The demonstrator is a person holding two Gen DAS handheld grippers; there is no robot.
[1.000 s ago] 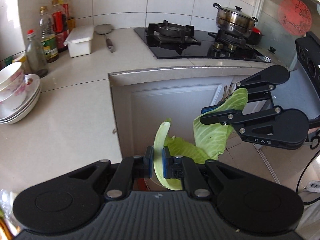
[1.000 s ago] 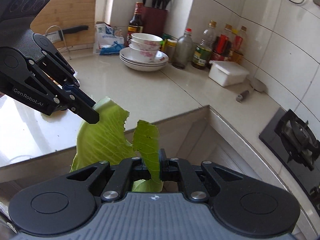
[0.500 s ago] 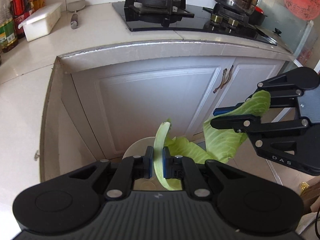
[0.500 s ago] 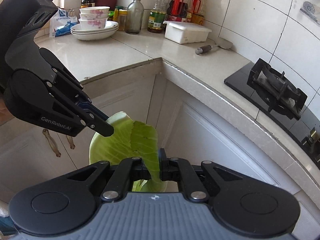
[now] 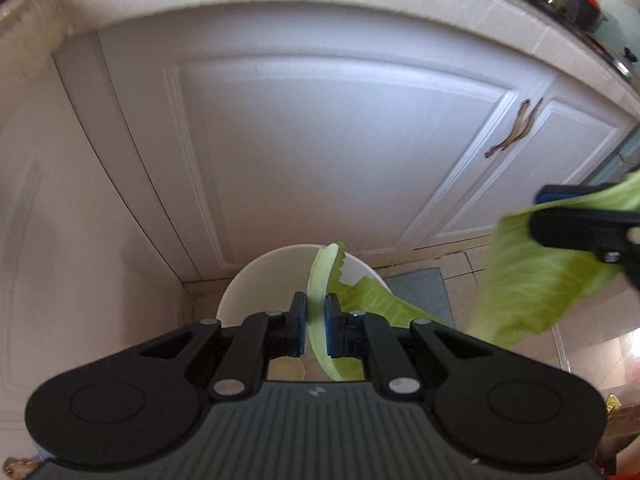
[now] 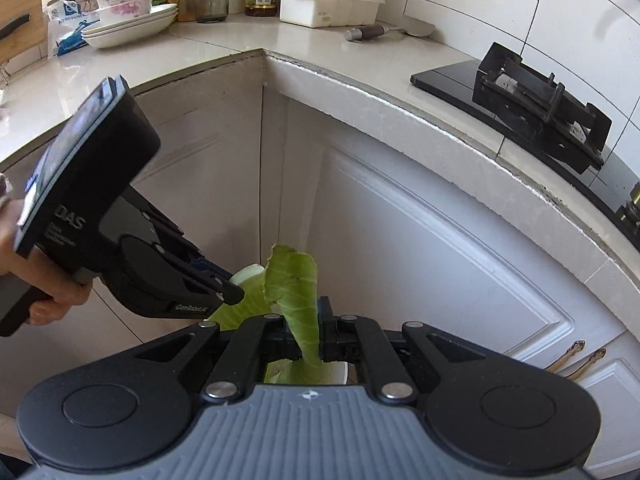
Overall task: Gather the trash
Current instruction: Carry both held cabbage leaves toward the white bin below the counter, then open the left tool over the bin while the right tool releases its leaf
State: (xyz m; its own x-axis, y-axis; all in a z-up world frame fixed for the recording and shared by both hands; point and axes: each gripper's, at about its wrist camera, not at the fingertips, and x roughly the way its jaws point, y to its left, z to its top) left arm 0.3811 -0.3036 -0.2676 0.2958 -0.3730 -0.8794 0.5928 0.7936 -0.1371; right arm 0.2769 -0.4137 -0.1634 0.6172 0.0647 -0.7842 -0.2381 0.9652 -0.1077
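Two grippers are clamped tight on cabbage leaves: left gripper (image 5: 316, 330) on one cabbage leaf (image 5: 320, 280), right gripper (image 6: 306, 336) on a second leaf (image 6: 296, 276). Both are angled down, directly above the white bin (image 5: 256, 280) by the cabinet door (image 5: 320, 152). Since the earlier frames both have been lowered from countertop height.

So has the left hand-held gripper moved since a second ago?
Yes. The left hand-held gripper has dropped from countertop height down past the cabinet door, toward the white bin.
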